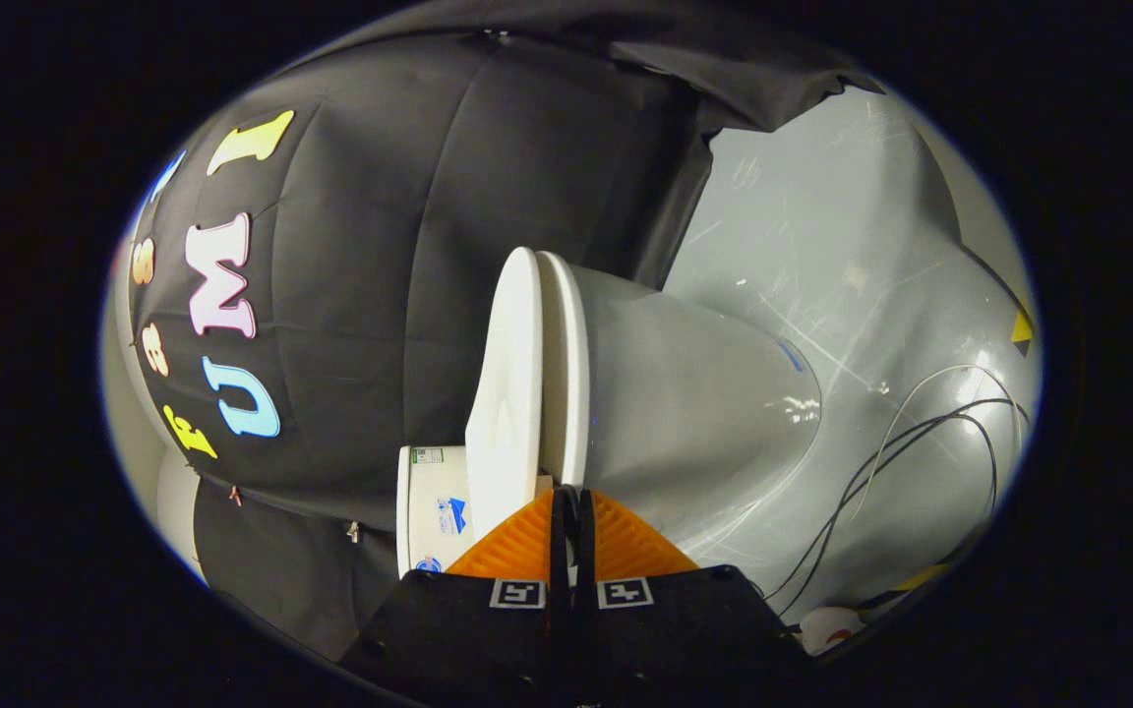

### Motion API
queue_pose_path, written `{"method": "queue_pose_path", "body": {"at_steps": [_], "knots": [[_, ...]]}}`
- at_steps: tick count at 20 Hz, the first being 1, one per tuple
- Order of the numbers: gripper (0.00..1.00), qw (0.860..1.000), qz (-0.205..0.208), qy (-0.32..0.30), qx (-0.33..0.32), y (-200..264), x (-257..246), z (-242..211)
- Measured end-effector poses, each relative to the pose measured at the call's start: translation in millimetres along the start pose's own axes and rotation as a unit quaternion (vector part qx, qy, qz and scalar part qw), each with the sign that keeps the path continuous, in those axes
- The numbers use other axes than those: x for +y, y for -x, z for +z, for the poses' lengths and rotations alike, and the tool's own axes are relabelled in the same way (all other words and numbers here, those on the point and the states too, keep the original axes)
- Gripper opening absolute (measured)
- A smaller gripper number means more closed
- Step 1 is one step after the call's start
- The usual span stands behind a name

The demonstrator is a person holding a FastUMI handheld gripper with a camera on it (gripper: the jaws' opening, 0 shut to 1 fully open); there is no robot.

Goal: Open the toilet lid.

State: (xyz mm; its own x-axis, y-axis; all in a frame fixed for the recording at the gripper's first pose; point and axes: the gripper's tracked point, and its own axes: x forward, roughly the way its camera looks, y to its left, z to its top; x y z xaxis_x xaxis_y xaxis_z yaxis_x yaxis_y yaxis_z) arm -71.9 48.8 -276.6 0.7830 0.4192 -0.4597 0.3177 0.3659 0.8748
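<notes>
The gripper (pixel 569 497) is sitting at the bottom centre of the frame, with its two ribbed fingers (pixel 517 546) pointing up the picture toward the toilet. The jaws are standing very narrow, the fingers nearly meeting, with only a thin dark slit showing between them. Their tips are reaching the near end of the toilet's top, right where lid and seat come together. Whether they are pinching any edge there cannot be told.

The view is turned on its side, so the toilet is appearing to lie across the middle of the frame. The toilet lid (pixel 507 374) is showing as a white slab standing edge-on, just ahead of the fingers and slightly left of them. It is lying flat against the seat (pixel 566 354), with only a fine seam dividing the two, so the lid is still closed. The bowl (pixel 694 413) is bulging out to the right of the seat. The tank (pixel 424 511) is showing at lower centre-left, just beside the left finger and touching the lid's lower end.

A black cloth wall (pixel 380 295) is filling the left and upper part of the frame behind the lid. A grey, scuffed floor (pixel 822 226) is taking up the right side, and thin cables (pixel 921 433) are looping across it at the lower right, well apart from the bowl.
</notes>
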Motion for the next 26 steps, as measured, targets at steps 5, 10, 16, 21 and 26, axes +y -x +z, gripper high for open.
{"method": "queue_pose_path", "body": {"at_steps": [5,10,16,21,26], "knots": [[0.05,0.999,-0.026,0.035,-0.007,3.8,8.8,-2.4],[0.05,0.997,-0.034,0.072,-0.022,14.1,39.3,-2.0],[0.05,0.992,-0.042,0.115,-0.042,27.2,85.2,-3.6],[0.05,0.984,-0.048,0.165,-0.054,34.6,125.3,-11.8],[0.05,0.975,-0.053,0.207,-0.062,40.5,171.3,-23.3]]}}
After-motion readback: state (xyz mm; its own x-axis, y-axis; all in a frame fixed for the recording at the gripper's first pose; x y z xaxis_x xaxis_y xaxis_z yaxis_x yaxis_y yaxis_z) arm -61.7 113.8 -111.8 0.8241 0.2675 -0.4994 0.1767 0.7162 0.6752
